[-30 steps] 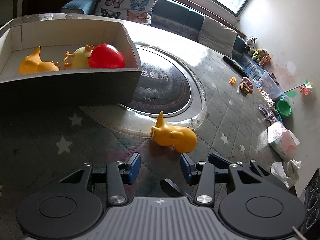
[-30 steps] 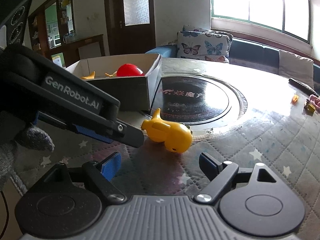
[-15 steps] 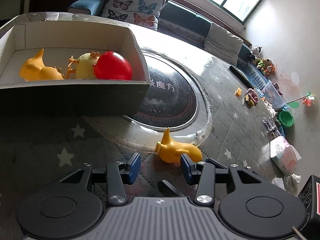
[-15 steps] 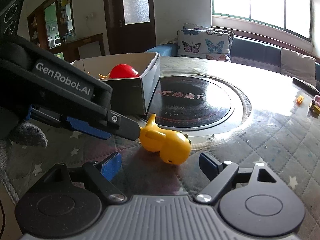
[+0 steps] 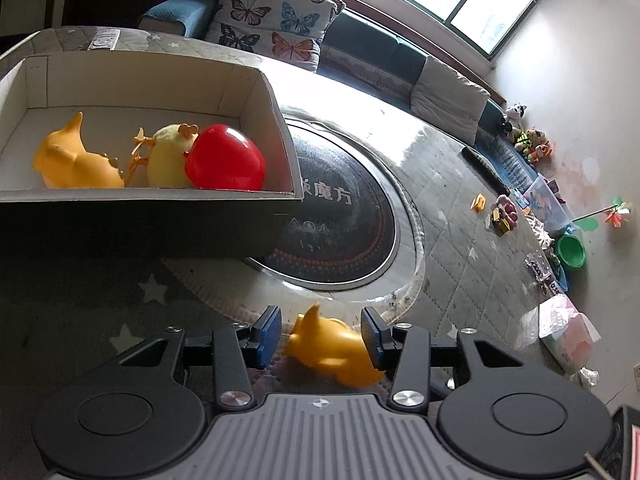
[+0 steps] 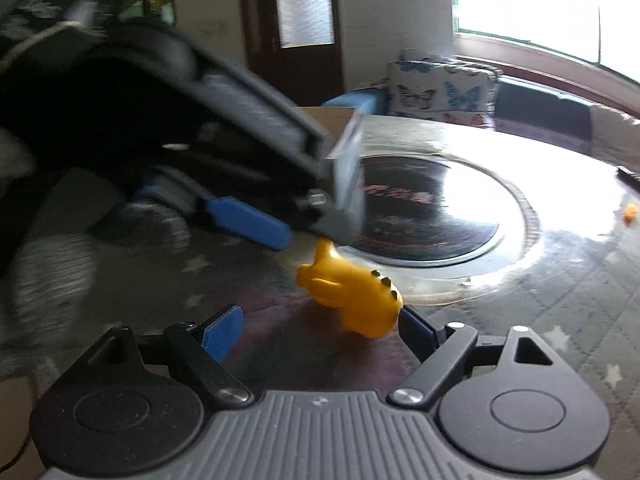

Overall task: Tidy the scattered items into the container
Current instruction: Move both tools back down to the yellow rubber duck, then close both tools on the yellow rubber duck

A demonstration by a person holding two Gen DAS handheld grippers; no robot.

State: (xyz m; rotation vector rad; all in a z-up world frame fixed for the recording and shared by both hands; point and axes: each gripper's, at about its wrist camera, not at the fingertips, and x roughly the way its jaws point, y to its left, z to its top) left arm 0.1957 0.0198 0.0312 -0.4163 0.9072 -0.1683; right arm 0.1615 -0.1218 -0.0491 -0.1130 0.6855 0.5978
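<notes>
Between the spread blue pads of the left gripper [image 5: 320, 336] lies an orange toy [image 5: 334, 350] on the quilted table cover [image 5: 452, 256], blurred in the left wrist view; it sits nearer the right-hand pad, and whether either pad touches it cannot be told. Only the right wrist view shows it sharply: its long axis runs across the frame, the pointed tail-like end toward the left gripper [image 6: 276, 226] overhead, the rounded end with small bumps almost against one pad of the right gripper [image 6: 320, 330], whose jaws are wide apart and hold nothing. Farther off, only the left wrist view looks into the cardboard box [image 5: 256, 200], mostly hidden in the right one. Inside it are three toys: another orange one [image 5: 74, 162], a pale yellow one [image 5: 168, 156] and a red ball-like one [image 5: 226, 158], side by side against the near wall. Beyond the box lies a dark round turntable [image 5: 344, 236], then a sofa with a butterfly cushion [image 5: 272, 20].
</notes>
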